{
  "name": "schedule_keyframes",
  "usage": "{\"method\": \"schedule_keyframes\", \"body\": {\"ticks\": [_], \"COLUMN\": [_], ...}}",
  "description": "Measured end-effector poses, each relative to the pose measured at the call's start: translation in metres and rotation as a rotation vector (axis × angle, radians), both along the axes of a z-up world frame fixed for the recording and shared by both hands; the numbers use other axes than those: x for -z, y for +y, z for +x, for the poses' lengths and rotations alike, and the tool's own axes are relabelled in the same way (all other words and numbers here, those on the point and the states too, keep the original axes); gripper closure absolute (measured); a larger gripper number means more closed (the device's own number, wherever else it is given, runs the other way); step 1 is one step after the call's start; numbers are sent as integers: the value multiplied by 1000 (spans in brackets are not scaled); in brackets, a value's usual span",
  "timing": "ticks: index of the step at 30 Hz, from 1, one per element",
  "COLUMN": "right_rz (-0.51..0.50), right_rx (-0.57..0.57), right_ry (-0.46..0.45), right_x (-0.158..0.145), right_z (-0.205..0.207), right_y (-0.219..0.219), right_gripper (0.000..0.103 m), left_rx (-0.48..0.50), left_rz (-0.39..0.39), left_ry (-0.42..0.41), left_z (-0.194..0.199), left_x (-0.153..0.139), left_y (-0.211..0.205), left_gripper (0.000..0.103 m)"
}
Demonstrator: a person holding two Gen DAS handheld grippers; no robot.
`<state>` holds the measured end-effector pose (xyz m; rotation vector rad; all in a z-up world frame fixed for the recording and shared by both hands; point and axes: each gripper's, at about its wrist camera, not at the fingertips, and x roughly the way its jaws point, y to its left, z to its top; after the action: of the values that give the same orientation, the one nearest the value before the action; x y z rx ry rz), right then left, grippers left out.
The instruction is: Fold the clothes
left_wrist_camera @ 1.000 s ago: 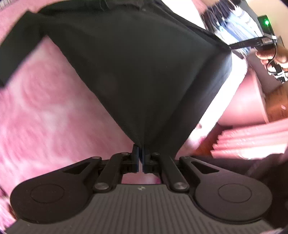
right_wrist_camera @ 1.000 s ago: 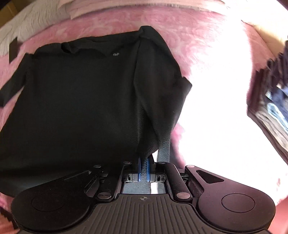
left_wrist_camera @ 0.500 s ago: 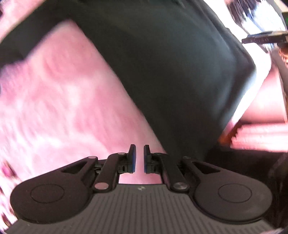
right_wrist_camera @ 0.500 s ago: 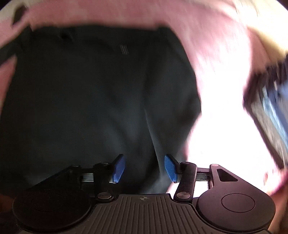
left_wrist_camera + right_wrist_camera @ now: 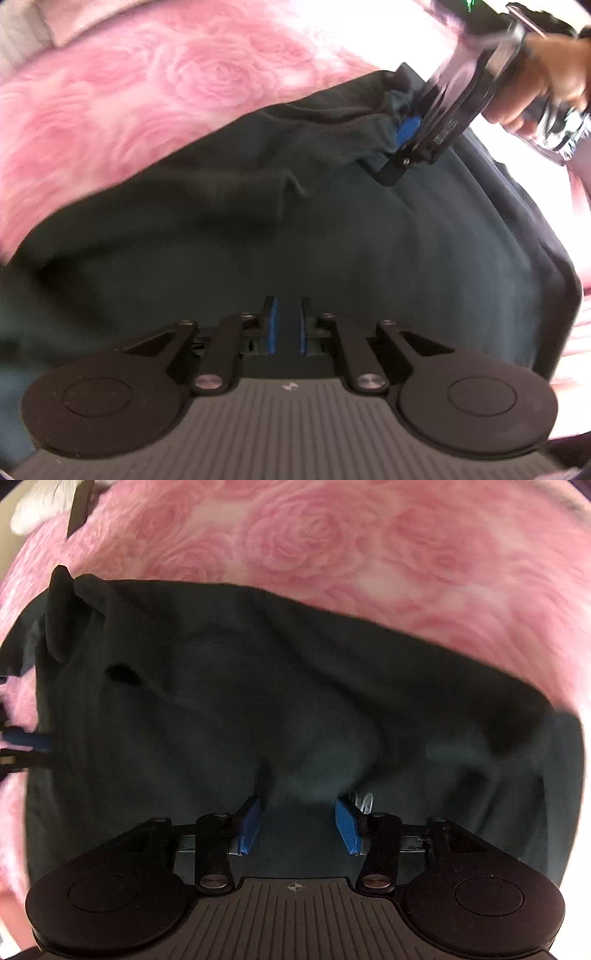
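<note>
**A:** Where's the garment?

**B:** The dark shirt (image 5: 295, 701) lies spread on the pink rose-patterned blanket (image 5: 369, 546), with soft wrinkles across it and one corner bunched up at its left edge in the right wrist view.

**A:** And the right gripper (image 5: 297, 825)?

**B:** Its blue pads (image 5: 248, 823) stand wide apart over the cloth, nothing between them. In the left wrist view the same tool (image 5: 406, 133) sits at the shirt's far edge, where the fabric is puckered against a blue pad; whether it touches or merely hovers, I can't quite tell through the blur.

**A:** The left gripper (image 5: 287, 325)?

**B:** Its pads are parted only narrowly, with dark cloth visible in the slot. It does not look pinched, though the gap is slim.

**A:** Anything else?

**B:** The person's right hand (image 5: 535, 77) grips the handle at upper right.
</note>
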<state>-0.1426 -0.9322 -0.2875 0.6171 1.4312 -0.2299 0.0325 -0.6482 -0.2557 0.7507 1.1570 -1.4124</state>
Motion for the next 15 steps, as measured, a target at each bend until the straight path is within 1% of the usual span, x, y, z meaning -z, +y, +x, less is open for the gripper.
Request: {"method": "schedule_keyframes", "body": {"ticks": [1,2,3,4,5,6,7,8,10,12,13,14,15], "right_rz": [23,-17,-133,-281,-416,-500,-535,-550,-532,-489,-460,-432,-403], "right_rx": [-15,-10,18,59,105,143,167,180,170,162,176,189,207], "right_ry": [-7,-54,-147,-258,-354,-419,-459,-479,-469,-436,-414,-392,-373], "right_x": [-1,-9,-25,-46,-65,-80,-89,-94,-91,-75,-67,-58,-52], "right_z": [6,14,16,14,9,3,-3,-9,-21,-17,-17,-18,-21], "right_y": [-18,-35,-48,-58,-63,-66,-66,-64,-52,-35,-24,-13,-2], "right_gripper": [54,54,54,53,53,53,53,53,53,53,53,53,53], "left_rx": [1,3,-46,-99,-182,-267,-299,-328,-384,-372,-362,-354,-346], "left_rz": [0,-1,-41,-85,-125,-164,-175,-183,-199,-169,-146,-121,-96], "left_ry": [-8,-16,-70,-127,-139,-147,-156,-164,-181,-203,-216,-232,-249], "left_z": [7,13,25,37,52,67,75,83,98,102,103,106,108], "left_x": [6,12,6,0,-10,-19,-26,-33,-46,-50,-51,-52,-52], "left_y": [-13,-26,-36,-46,-49,-50,-46,-41,-31,-9,6,25,45], "left_gripper": [93,91,91,92,92,91,89,87,85,84,81,76,72]}}
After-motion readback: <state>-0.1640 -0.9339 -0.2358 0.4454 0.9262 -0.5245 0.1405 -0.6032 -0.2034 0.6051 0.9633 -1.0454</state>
